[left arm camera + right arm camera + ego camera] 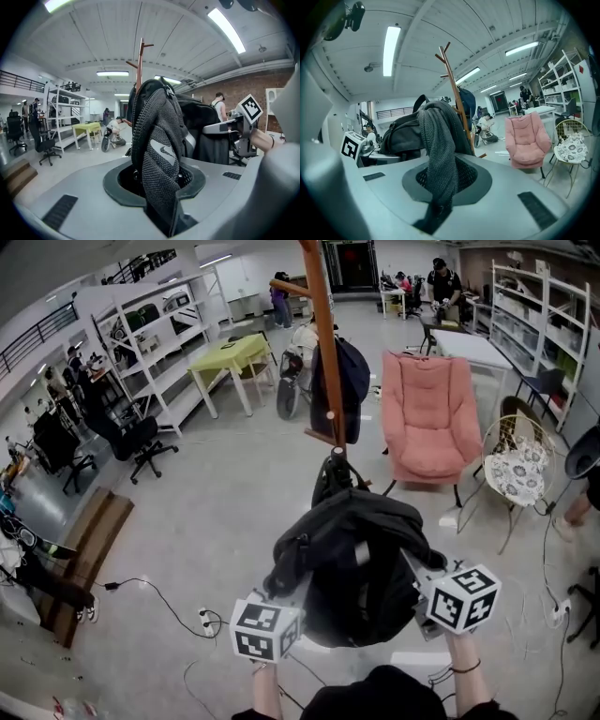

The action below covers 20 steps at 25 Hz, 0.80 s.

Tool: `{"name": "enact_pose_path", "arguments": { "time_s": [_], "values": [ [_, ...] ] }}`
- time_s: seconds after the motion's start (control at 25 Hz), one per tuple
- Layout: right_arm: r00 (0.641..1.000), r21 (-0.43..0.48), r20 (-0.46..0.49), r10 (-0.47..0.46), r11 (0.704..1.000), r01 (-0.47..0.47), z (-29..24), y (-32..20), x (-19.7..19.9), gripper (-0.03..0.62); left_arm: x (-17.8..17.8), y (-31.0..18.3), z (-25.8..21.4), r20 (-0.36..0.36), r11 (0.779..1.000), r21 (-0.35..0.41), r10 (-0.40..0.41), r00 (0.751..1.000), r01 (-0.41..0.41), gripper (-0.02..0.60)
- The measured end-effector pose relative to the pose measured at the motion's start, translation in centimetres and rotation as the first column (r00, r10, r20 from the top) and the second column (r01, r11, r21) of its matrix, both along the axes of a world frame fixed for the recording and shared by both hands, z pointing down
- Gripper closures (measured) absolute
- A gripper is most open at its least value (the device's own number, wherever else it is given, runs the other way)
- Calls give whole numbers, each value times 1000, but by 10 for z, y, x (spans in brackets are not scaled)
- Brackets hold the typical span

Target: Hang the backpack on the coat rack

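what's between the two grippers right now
The backpack hangs between the left gripper and the right gripper, each shut on it; the head view shows this.

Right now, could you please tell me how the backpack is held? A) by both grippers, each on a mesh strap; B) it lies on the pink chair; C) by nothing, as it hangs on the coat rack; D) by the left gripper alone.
A: the left gripper and the right gripper each have jaws clamped on a mesh strap, and the backpack is not yet on the coat rack.

black backpack (361,563), pink armchair (429,413)
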State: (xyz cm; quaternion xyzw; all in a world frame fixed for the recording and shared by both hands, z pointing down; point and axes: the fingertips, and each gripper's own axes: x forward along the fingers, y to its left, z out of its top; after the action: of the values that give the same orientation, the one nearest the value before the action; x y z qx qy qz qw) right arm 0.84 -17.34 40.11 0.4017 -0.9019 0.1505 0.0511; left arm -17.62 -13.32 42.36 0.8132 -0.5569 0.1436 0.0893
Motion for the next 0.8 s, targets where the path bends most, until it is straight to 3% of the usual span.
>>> {"name": "enact_pose_path", "arguments": {
  "time_s": [0.8],
  "values": [
    [1000,-30,13,26,999,-26,-25,-118,-19,565,-20,-123,-24,13,999,7,32,999,-32,449]
  ]
}}
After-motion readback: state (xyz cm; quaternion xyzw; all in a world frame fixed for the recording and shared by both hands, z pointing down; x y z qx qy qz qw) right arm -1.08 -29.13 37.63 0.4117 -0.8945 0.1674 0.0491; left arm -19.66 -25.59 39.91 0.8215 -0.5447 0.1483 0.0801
